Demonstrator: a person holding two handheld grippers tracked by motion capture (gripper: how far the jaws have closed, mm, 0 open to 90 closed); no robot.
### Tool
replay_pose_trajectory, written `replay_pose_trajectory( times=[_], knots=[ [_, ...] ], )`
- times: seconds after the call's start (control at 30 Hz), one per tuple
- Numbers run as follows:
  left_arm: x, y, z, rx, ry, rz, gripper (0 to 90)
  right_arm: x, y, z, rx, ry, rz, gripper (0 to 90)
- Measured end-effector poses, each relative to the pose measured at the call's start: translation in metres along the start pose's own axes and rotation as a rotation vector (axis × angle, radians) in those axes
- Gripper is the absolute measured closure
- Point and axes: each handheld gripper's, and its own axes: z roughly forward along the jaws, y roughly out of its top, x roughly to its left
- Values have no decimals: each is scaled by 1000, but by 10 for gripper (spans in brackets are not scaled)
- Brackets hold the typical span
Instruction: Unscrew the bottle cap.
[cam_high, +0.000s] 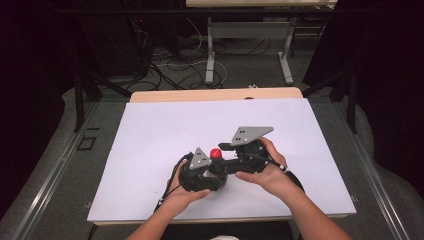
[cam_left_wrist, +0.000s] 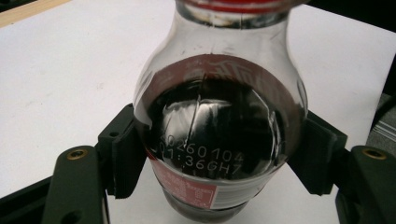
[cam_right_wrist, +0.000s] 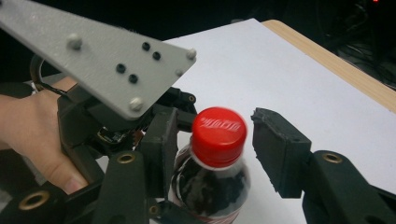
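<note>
Bottle (cam_left_wrist: 219, 135) of dark cola sits clamped between the pads of the left gripper (cam_left_wrist: 219, 154), which squeeze its body on both sides above the white bench (cam_high: 150, 150). Its red cap (cam_right_wrist: 219, 135) stands between the jaws of the right gripper (cam_right_wrist: 210, 149); one pad is beside the neck, the other clear of the cap, released.

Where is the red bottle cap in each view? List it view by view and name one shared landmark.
High view: the red bottle cap sits at mid-table, between the two hands.
Left gripper view: only the cap's lower red edge shows, at top centre above the bottle's shoulder.
Right gripper view: the cap is at centre, between that claw's two jaws, not pressed.
Shared landmark: the white table sheet.
</note>
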Motion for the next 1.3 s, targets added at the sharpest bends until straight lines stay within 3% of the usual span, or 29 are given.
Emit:
replay_pose_trajectory(
  times=[0.1, 0.2, 0.27, 0.53, 0.63, 0.83, 0.93, 1.1, 1.3],
  knots=[
    [0, 0, 1, 2, 12, 5, 300, 9, -3, 3, 6, -63, -17, 523],
    [0, 0, 2, 0, 10, 7, 300, 11, -5, 6, -3, -95, -20, 564],
    [-1, 0, 2, 5, 4, 10, 300, 11, -6, 7, -11, -97, 2, 570],
    [-3, 0, 2, 13, 5, 24, 301, 14, -5, 17, -32, -107, 1, 598],
    [-2, 0, 2, 10, 7, 27, 301, 6, -3, 17, -12, -52, -48, 606],
    [-4, -1, 2, 20, -6, 31, 301, -20, -2, 14, 16, 141, -88, 613],
    [-4, 0, 1, 30, -22, 43, 302, -26, -1, 14, 18, 186, -111, 613],
    [-5, -1, 2, 21, -10, 39, 302, -26, -1, 13, 26, 194, -128, 610],
    [-4, 0, 1, 8, -10, 38, 301, -20, -1, 12, 17, 147, -77, 574]
  ],
)
